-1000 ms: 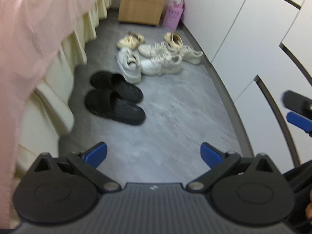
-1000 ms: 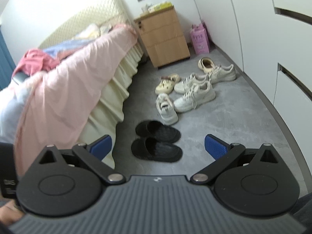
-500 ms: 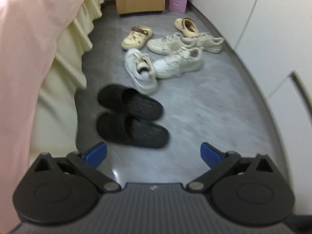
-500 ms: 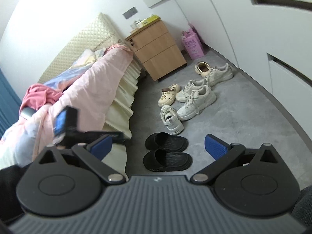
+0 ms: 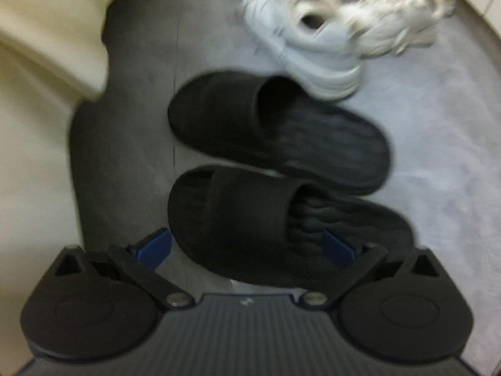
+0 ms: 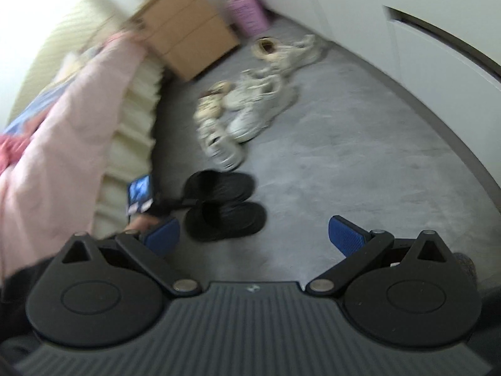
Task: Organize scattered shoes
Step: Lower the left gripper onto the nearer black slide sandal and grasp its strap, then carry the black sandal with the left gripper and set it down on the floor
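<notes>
Two black slides sit side by side on the grey floor (image 5: 438, 131), toes pointing toward the bed skirt (image 5: 47, 31). Your left gripper (image 5: 247, 247) hangs low over the near slide (image 5: 269, 219), jaws spread wide w/ one blue pad either side of it; can't tell if either pad is touching the rubber, the view is blurred. The far slide (image 5: 275, 131) lies just beyond, edges nearly meeting the near one. Its heel end is just beside a white sneaker (image 5: 307, 40), and more pale sneakers trail off behind that, smeared by motion.

From the right wrist view, your right gripper (image 6: 255, 235) is held higher and further back, jaws wide apart, nothing between them but bare floor. The slide pair (image 6: 224, 203) is ahead & a bit left of centre there, w/ the left gripper's dark body and a bit of your hand (image 6: 141, 222) reaching in from the bed side. Past the slides is the loose cluster of white and cream shoes (image 6: 250, 106), incl. a beige clog (image 6: 266, 47) nearest the wall. A wooden nightstand (image 6: 188, 37) and a pink bag (image 6: 247, 12) stand at the far end; pink bedding (image 6: 62, 125) hangs over the bed on the left, white cabinet doors (image 6: 438, 47) on the right.
</notes>
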Demonstrator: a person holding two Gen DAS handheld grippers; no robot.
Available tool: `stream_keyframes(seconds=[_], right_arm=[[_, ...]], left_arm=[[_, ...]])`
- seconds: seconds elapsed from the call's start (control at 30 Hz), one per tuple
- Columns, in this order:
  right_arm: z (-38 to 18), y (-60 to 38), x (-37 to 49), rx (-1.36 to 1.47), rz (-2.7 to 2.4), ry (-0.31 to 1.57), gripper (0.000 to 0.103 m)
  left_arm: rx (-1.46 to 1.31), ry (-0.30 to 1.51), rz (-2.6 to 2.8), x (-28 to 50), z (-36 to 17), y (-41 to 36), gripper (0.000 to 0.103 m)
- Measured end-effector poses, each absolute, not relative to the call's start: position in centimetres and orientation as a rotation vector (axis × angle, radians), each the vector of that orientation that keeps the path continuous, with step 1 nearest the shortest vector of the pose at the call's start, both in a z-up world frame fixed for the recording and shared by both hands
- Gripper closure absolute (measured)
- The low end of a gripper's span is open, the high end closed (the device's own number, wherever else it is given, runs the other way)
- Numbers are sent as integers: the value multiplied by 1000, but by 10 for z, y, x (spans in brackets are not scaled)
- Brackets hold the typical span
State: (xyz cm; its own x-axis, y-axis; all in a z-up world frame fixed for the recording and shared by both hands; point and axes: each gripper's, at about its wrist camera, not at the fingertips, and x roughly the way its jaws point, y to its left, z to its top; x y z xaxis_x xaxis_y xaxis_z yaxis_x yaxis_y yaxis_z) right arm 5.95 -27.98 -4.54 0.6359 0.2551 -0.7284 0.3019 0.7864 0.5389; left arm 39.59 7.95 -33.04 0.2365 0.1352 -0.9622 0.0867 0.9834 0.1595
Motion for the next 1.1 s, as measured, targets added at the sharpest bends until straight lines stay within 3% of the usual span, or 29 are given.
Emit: stream_keyframes(seconds=[0.17,0.27,0.37,0.43,0.5,0.83,1.1], right_arm=[[-53,-284,67,732,-81,895,0],[-56,-284,70,743,-112,892,0],[-57,-284,73,755,-125,895,0],[-56,-284,74,752,-126,889,0],[-54,-286,72,753,-127,876,0],[-40,-295,47,835,-61,818,0],[-29,-309,22,835,-70,767,0]], left_arm=[[220,1396,-55,408,-364,83,1],[290,1450,-102,414,-381,77,10],[283,1487,-94,419,-390,80,9],[230,1504,-88,421,-390,85,13],[201,1505,-56,416,-385,89,28],[34,1687,-52,343,-359,28,30],[27,1609,-86,287,-335,-61,30]])
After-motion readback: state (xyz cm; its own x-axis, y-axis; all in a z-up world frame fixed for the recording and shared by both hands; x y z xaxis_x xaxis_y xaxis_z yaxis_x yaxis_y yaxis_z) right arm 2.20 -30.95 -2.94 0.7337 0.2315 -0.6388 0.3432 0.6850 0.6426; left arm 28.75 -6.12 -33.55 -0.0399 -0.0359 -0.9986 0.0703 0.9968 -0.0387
